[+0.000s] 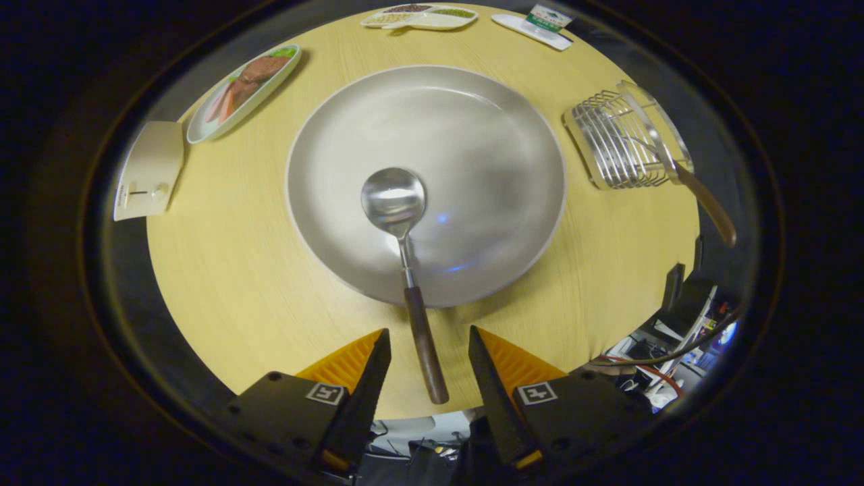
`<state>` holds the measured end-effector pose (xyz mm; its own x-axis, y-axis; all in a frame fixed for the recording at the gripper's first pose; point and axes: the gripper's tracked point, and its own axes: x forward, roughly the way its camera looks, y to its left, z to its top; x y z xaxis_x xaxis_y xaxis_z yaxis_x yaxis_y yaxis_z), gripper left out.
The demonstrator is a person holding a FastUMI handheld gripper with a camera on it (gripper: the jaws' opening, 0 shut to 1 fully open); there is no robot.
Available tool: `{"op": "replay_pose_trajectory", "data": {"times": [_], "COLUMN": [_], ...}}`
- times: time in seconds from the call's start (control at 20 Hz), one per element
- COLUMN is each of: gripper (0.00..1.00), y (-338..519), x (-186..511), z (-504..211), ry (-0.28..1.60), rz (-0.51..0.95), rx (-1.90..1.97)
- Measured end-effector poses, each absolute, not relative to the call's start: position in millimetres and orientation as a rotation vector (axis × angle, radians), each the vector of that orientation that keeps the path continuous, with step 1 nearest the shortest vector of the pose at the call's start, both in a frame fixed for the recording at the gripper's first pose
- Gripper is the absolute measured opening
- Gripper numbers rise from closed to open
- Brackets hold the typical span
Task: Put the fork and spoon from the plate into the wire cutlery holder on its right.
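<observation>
1. Between the fingers [428, 341], which sit spread wide with nothing held, lies the spoon [405, 260] handle, touching neither.
2. Its bowl rests on the grey plate [499, 135] just ahead.
3. The fork [702, 192] leans in the wire holder [617, 142], right of the plate on the tabletop [229, 283].

The tongs [428, 344] stand apart, with the spoon [405, 256] handle in the gap, touching neither finger. Bare desk [229, 297] flanks the plate [499, 148]. The holder [624, 142] already has a fork [702, 196] leaning out toward the desk edge.
</observation>
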<state>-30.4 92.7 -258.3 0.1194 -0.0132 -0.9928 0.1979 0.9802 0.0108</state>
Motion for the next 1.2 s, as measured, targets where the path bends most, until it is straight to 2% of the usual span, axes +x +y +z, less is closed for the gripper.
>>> {"op": "replay_pose_trajectory", "data": {"times": [0.3,0.4,0.6,0.8,1.2], "gripper": [0.38,0.21,0.09,0.04,0.04], "y": [103,103,111,107,116], "x": [-34,-32,-33,-34,-39], "z": [-273,-273,-274,-273,-254], "ry": [1.446,1.443,1.458,1.455,1.437], "rz": [-0.138,-0.118,-0.099,-0.119,-0.095], "rx": [0.161,0.162,0.181,0.142,0.201]}}
